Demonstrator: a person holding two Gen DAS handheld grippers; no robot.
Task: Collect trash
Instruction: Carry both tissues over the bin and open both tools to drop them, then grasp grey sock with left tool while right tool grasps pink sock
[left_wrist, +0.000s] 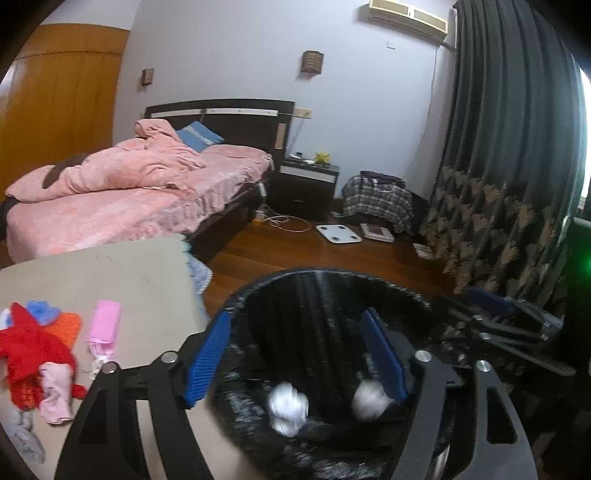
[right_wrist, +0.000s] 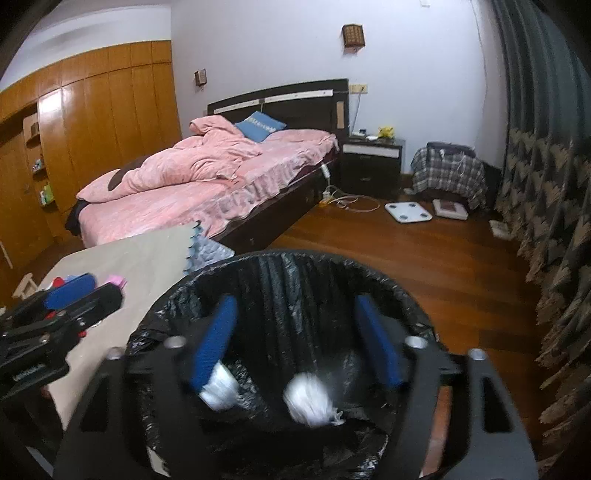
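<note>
Drop step finishing. Left gripper (left_wrist: 295, 354) and right gripper (right_wrist: 295, 339) hanging over black bin (right_wrist: 280, 258), jaws wide open, holding nothing. Two white paper balls (right_wrist: 310, 402) lying inside bin. Next, I think: looking for more trash on table (left_wrist: 122, 266).

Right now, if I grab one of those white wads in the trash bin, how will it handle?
The white wad looks like crumpled tissue, so probably very light and squashy under the fingers. Its rounded shape suggests it could roll on the loose black liner. The liner looks thin and floppy, so it may get pinched along with the wad.
</note>
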